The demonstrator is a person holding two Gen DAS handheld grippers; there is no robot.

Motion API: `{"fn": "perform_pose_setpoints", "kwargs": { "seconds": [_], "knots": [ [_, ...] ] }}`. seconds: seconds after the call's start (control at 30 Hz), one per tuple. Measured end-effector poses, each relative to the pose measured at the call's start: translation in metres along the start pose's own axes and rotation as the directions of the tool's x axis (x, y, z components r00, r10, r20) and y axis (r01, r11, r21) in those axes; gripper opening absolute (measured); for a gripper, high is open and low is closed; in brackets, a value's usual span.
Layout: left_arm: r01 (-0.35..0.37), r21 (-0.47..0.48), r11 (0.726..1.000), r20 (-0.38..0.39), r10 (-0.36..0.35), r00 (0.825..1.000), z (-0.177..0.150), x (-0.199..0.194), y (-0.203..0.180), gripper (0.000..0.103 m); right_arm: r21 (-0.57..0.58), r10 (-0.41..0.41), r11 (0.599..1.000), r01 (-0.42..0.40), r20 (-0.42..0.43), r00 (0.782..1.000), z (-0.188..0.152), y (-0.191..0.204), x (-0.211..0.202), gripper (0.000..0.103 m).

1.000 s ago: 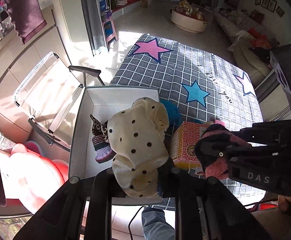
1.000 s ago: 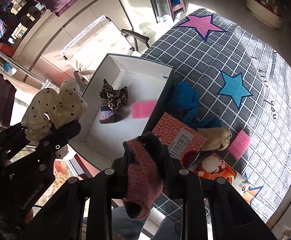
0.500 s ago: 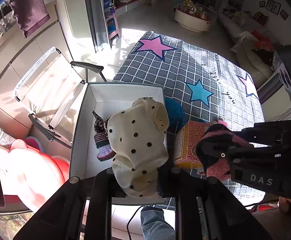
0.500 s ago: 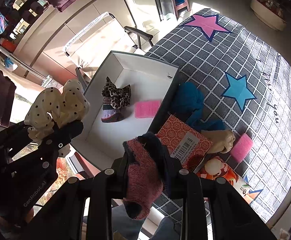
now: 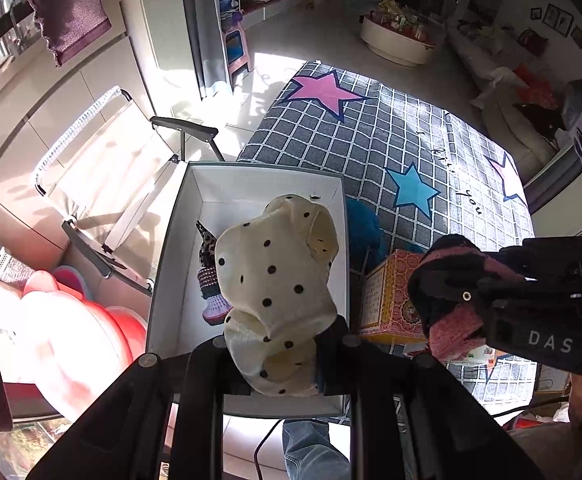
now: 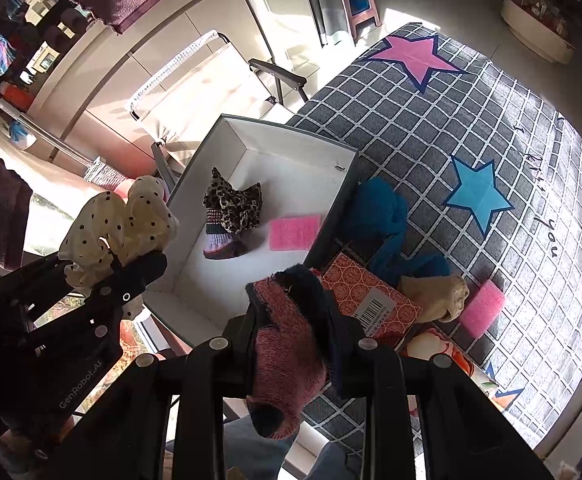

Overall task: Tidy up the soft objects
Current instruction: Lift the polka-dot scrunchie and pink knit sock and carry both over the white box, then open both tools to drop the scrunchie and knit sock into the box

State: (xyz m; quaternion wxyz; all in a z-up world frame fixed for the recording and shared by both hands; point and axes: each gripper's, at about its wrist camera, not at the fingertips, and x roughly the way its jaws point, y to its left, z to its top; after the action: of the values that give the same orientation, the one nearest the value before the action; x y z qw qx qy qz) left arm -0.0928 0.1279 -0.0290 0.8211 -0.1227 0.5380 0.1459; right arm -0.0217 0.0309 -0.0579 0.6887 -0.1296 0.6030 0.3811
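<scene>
My left gripper [image 5: 279, 364] is shut on a cream scrunchie with black dots [image 5: 275, 280], held above the near end of the white box [image 5: 171, 264]. My right gripper [image 6: 291, 344] is shut on a pink and dark knitted sock [image 6: 287, 344], held above the box's near right corner [image 6: 195, 312]. In the box lie a leopard-print scrunchie [image 6: 233, 204], a small purple knitted sock [image 6: 223, 246] and a pink sponge [image 6: 294, 232]. On the mat beside the box lie a blue cloth [image 6: 379, 216], a beige cloth [image 6: 435, 296] and a second pink sponge [image 6: 483, 308].
The box sits at the left edge of a grey checked mat with stars [image 6: 491, 120]. An orange patterned carton [image 6: 371, 300] lies right of the box. A folding chair [image 5: 103, 168] stands to the left. A red and pink round object [image 5: 71, 332] lies at the lower left.
Both grippers keep their hold and barely shift. The view has drifted slightly, so the box sits a little further into the frames.
</scene>
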Motion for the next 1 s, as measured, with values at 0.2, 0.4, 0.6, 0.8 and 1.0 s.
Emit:
{"fn": "perform_pose_setpoints", "kwargs": {
  "seconds": [0.2,0.4,0.6,0.8,1.0],
  "knots": [
    [-0.014,-0.052,0.999,-0.029,0.012,1.0,0.009,0.016,0.014,0.022,-0.01,0.016,1.0,-0.016,-0.008,1.0,0.022,0.006,0.01,0.029],
    [-0.046,-0.087,0.995,-0.066,0.04,0.997,0.016,0.034,0.027,0.022,-0.03,0.043,0.999,-0.043,-0.021,0.999,0.043,0.018,0.022,0.029],
    [-0.055,-0.112,0.992,-0.099,0.044,0.994,0.015,0.046,0.036,0.022,-0.056,0.059,0.997,-0.061,-0.035,0.998,0.056,0.031,0.036,0.029],
    [-0.062,-0.119,0.991,-0.126,0.047,0.991,0.013,0.056,0.04,0.024,-0.046,0.074,0.996,-0.077,-0.055,0.996,0.064,0.034,0.049,0.029],
    [-0.07,-0.109,0.992,-0.138,0.055,0.989,0.013,0.061,0.039,0.075,-0.038,0.104,0.994,-0.106,-0.051,0.993,0.072,0.034,0.053,0.038]
  ]
}}
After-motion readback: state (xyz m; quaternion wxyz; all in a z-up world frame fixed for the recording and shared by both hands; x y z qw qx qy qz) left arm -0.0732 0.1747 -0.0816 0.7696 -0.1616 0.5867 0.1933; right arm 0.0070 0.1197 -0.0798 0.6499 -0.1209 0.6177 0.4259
